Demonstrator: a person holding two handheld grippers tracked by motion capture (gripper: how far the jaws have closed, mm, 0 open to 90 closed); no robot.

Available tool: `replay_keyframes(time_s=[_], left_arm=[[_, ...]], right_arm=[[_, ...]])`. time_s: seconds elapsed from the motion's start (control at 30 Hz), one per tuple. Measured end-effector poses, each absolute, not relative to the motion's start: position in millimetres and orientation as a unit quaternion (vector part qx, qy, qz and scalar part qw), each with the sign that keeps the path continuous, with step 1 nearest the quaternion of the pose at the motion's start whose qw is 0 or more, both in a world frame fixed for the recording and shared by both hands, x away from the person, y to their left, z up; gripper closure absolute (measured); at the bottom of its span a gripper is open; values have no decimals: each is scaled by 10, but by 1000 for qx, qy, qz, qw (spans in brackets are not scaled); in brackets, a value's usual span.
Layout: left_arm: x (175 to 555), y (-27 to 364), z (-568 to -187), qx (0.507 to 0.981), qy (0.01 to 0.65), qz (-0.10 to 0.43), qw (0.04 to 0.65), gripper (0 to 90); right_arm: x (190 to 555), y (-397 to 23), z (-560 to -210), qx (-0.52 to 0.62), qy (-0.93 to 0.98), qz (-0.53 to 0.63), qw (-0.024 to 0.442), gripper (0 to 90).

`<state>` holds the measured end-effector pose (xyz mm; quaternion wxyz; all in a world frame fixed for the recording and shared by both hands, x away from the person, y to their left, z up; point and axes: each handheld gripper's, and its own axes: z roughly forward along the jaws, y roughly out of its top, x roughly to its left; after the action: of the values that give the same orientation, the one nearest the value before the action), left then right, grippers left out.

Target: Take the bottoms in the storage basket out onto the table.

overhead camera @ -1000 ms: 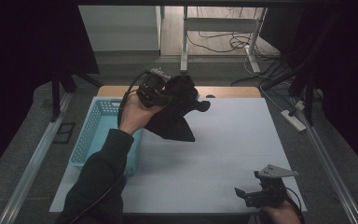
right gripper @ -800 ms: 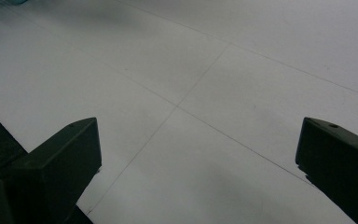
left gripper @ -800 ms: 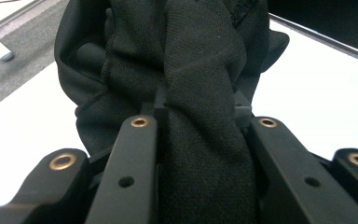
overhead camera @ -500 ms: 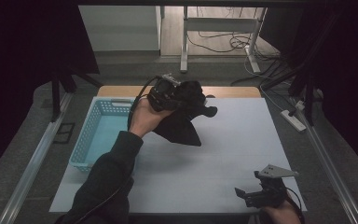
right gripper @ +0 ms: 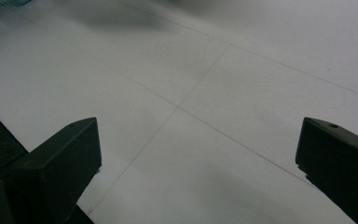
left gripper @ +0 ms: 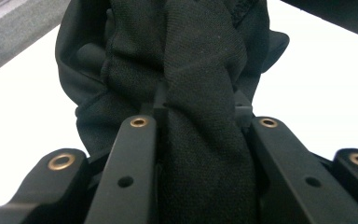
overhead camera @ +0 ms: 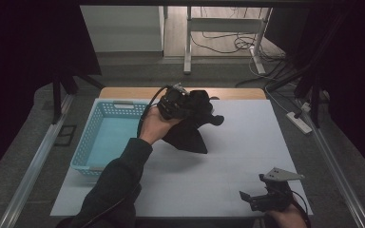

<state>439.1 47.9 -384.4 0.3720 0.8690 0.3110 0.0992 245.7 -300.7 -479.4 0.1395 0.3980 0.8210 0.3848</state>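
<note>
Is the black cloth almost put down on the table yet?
Done: the left gripper is shut on the black cloth, which is out of the blue basket. In hand: the cloth hangs over the white table; whether its tip touches is unclear. Left: laying it down. The right gripper waits open.

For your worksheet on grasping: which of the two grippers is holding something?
The left gripper, shut on the black cloth above the table; the right gripper stands open and empty.

— Room anywhere?
— Plenty across the bare white table (overhead camera: pixel 218 180), middle and near side.
— In the way?
— Blue basket (overhead camera: pixel 105 135) along the left edge; black cloth (overhead camera: pixel 190 128) hanging over the far middle.
</note>
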Motion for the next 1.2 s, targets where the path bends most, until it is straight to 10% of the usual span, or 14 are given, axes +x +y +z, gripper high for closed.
replay_keyframes(time_s=[1.2], left_arm=[[4551,258,-4671,880,333,61,335,699]], right_arm=[[2457,-3010,-4794,397,821,386,139,3]])
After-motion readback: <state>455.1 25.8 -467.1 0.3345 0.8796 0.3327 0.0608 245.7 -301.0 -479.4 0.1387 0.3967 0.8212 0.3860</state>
